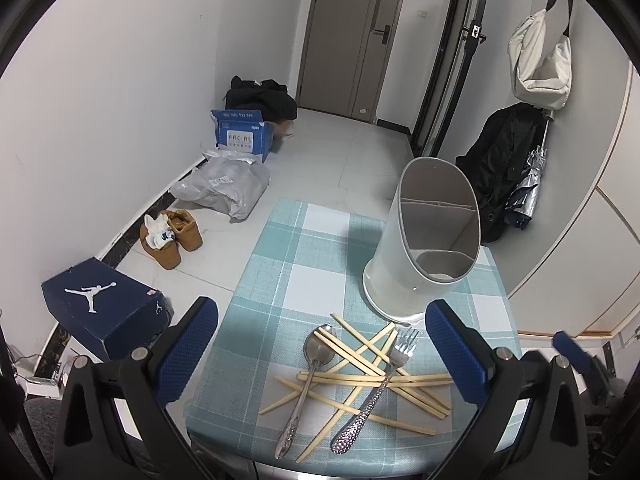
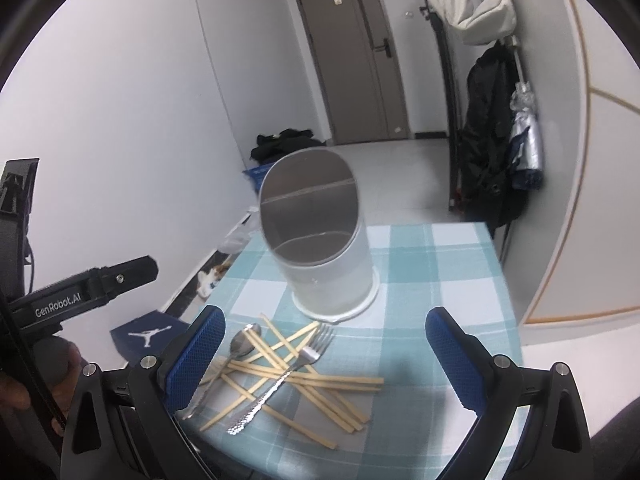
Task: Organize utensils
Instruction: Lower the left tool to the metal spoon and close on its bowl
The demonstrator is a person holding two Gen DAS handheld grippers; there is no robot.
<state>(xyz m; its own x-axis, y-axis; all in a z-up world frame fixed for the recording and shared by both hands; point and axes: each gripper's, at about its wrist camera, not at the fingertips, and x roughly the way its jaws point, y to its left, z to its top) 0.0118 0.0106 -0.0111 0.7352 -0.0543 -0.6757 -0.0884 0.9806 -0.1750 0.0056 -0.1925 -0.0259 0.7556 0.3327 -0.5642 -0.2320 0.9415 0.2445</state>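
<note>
A metal spoon (image 1: 308,380) (image 2: 230,364), a metal fork (image 1: 376,392) (image 2: 280,380) and several wooden chopsticks (image 1: 360,378) (image 2: 312,380) lie crossed in a loose pile on a teal checked tablecloth (image 1: 288,264) (image 2: 432,264). Behind the pile stands a white divided utensil holder (image 1: 424,236) (image 2: 320,240), nothing inside it. My left gripper (image 1: 324,352) hangs open above the pile's near side. My right gripper (image 2: 326,356) is open too, with the pile between and below its blue fingers. The left gripper's body (image 2: 80,288) shows at the left of the right wrist view.
The table is small, with edges close on all sides. On the floor to the left are a dark blue shoebox (image 1: 104,308), brown shoes (image 1: 172,236), a grey bag (image 1: 224,188) and a blue carton (image 1: 244,136). A dark coat (image 1: 504,168) hangs at right.
</note>
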